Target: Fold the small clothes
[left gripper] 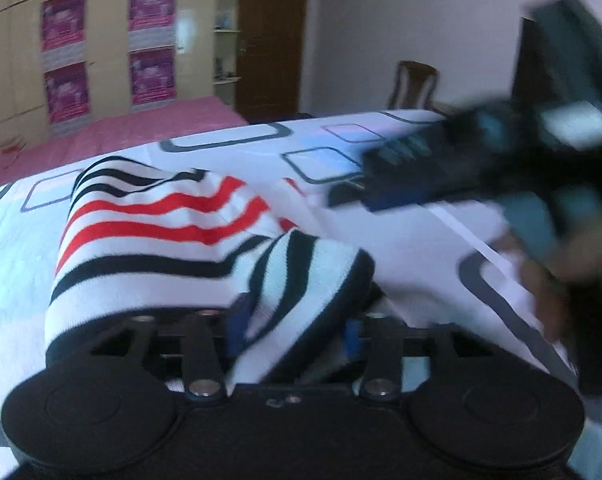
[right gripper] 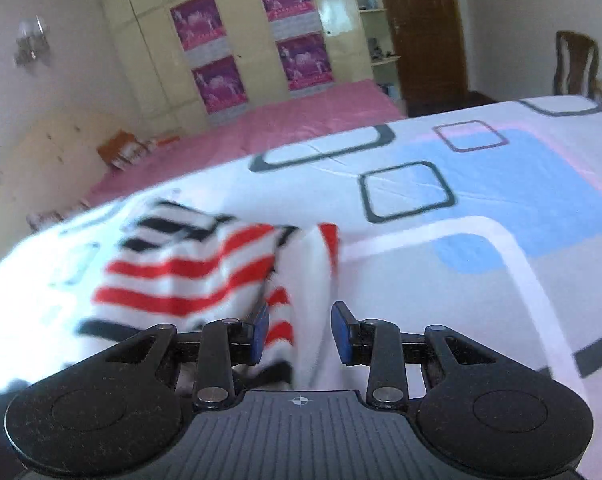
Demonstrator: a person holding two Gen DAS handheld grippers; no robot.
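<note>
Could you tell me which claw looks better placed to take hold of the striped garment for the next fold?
Left, probably. The striped garment drapes between the left claw's fingers, while the right claw has only its edge between its open jaws.

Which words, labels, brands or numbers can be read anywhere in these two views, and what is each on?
No text can be read in either view.
Magenta posters on the wardrobe doors: print too small and blurred.
White sheet on the wardrobe: blurred.
Right gripper body: only a crosshair mark, no words.
Striped garment: stripes only.
Patterned bedsheet: shapes only.
</note>
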